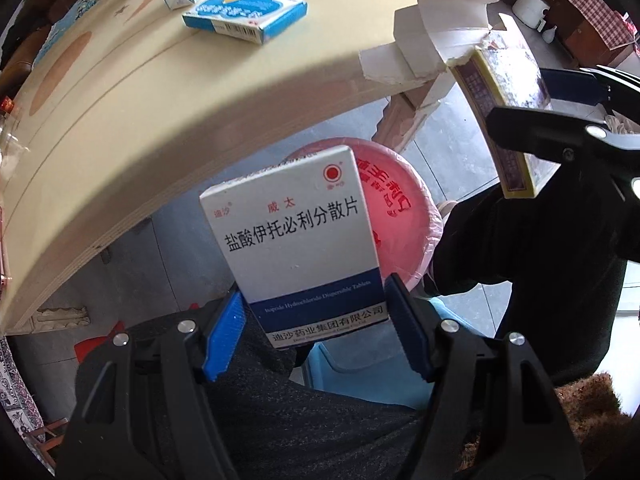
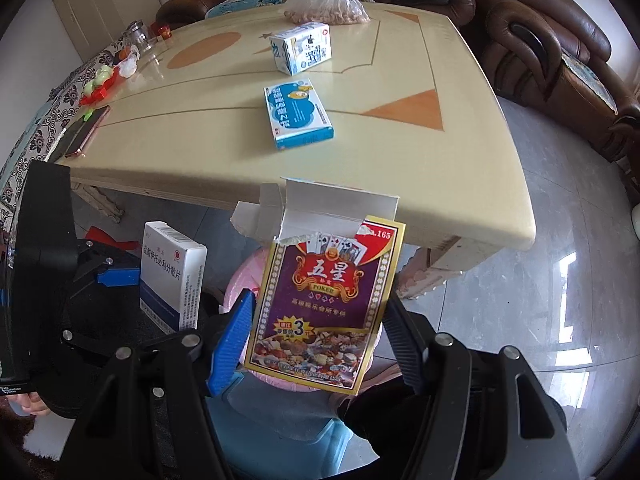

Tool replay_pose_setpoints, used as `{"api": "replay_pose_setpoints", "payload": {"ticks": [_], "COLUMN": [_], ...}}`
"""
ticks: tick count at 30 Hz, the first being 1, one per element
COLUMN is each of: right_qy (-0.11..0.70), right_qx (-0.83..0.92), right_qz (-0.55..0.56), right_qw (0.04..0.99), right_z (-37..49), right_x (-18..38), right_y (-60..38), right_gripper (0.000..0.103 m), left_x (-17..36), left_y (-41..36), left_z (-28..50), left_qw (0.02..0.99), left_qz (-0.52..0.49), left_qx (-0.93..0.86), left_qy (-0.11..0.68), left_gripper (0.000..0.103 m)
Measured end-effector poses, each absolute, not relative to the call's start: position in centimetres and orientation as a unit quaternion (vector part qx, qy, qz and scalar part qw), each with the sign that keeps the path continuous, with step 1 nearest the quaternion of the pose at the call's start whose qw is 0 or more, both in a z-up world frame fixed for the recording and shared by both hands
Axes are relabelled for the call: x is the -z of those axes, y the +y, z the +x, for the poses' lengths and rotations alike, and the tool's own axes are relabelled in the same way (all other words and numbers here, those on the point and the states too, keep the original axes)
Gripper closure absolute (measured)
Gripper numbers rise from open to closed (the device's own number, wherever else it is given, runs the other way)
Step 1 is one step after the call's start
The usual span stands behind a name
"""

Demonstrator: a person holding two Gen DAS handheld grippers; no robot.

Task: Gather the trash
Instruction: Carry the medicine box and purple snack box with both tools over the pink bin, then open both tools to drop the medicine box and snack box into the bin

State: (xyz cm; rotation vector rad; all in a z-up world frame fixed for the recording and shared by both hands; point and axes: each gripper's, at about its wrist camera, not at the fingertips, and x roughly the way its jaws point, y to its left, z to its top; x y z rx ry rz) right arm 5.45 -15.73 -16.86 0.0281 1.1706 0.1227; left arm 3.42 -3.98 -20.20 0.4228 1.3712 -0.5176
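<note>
While clamped between jaws, medicine box (image 1: 296, 240) (upright)

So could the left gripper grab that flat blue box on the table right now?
Probably not yet. The left gripper has its fingers shut on the white medicine box, below the table edge. The flat blue box lies unobstructed.

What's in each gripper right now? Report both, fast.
Left gripper: shut on the white and blue medicine box.
Right gripper: shut on the opened playing-card box.
</note>
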Motion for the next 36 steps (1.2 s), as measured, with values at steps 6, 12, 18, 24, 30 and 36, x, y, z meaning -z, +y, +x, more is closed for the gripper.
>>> {"api": "replay_pose_setpoints", "payload": {"ticks": [6, 12, 18, 24, 30, 36], "right_qy": [0.569, 0.591, 0.615, 0.643, 0.669, 0.682], "right_qx": [-0.047, -0.032, -0.019, -0.012, -0.021, -0.028], "right_qz": [0.042, 0.062, 0.069, 0.054, 0.055, 0.066], "right_qw": [0.82, 0.804, 0.785, 0.764, 0.741, 0.728], "right_z": [4.8, 4.7, 6.0, 7.3, 8.3, 9.1], "right_x": [21.0, 25.4, 29.4, 33.7, 37.2, 39.1], "right_y": [-16.1, -16.4, -16.7, -16.7, -16.3, -16.5], "right_gripper": [0.04, 0.04, 0.04, 0.04, 0.04, 0.04], "left_x": [23.8, 27.4, 31.2, 33.9, 36.6, 38.5], "left_y": [-4.3, -3.9, -3.5, -4.1, -4.6, -5.0], "left_z": [3.1, 3.7, 4.7, 6.4, 7.7, 8.3], "left_qw": [0.705, 0.683, 0.651, 0.63, 0.608, 0.604], "left_qz": [0.189, 0.169, 0.136, 0.114, 0.108, 0.126], "left_qx": [0.242, 0.25, 0.251, 0.247, 0.233, 0.212], "left_qy": [0.64, 0.666, 0.703, 0.727, 0.751, 0.758], "left_gripper": [0.036, 0.036, 0.036, 0.036, 0.036, 0.036]}}
